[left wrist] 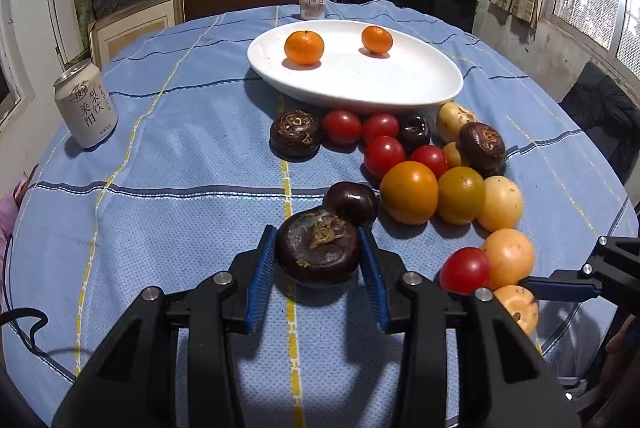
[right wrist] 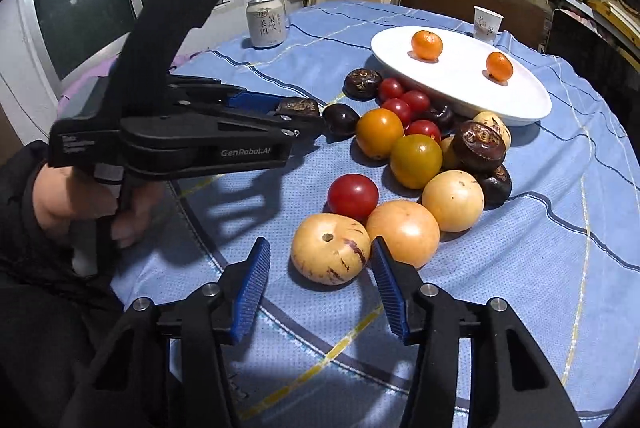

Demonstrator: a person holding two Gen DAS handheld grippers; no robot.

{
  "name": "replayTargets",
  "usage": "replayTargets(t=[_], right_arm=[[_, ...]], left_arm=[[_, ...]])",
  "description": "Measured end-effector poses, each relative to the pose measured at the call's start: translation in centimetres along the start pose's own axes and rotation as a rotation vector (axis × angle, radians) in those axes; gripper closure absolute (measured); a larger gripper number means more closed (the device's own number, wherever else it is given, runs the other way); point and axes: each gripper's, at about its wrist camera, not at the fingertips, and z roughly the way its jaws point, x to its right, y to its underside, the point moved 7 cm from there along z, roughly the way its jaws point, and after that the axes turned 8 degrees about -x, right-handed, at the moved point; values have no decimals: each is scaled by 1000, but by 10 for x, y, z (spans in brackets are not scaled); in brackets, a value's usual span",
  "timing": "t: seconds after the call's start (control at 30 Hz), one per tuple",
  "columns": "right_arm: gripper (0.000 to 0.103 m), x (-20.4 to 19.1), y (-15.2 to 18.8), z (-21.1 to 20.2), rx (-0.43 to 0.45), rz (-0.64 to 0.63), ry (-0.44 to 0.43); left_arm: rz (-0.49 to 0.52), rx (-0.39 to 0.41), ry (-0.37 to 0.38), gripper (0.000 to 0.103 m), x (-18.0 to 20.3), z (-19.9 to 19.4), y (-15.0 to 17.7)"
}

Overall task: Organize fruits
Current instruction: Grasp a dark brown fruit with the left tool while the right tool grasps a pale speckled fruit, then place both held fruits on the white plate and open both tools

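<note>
fruits [right wrist: 416, 160]: mixed heap on cloth | two mandarins [left wrist: 304, 47] upright on white plate [left wrist: 360, 88]

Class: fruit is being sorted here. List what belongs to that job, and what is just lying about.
Job: white plate; two oranges; loose fruit pile; dark fruit between the left gripper pads; streaked yellow fruit at the open right gripper.
Lying about: can; paper cup.

Two mandarins [left wrist: 304, 47], six red tomatoes [left wrist: 341, 127]
</note>
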Motion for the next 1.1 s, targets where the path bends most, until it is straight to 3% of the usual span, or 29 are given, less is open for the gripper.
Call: replayTargets(t=[0.1,0.2,0.83,1.1], right_arm=[[51,-2,-1,3,1,-14,24],[62,-2,-1,5,1,-22,64],[62,37,-4,-25,99,125,11],[62,73,-19,-47,161,203,8]], left_arm=[[1,-8,4,63,-1,1,1],[2,-11,4,63,0,2,2],[41,-4,-3,63,9,-2,5],[50,66,19,63,14,-34,-15]])
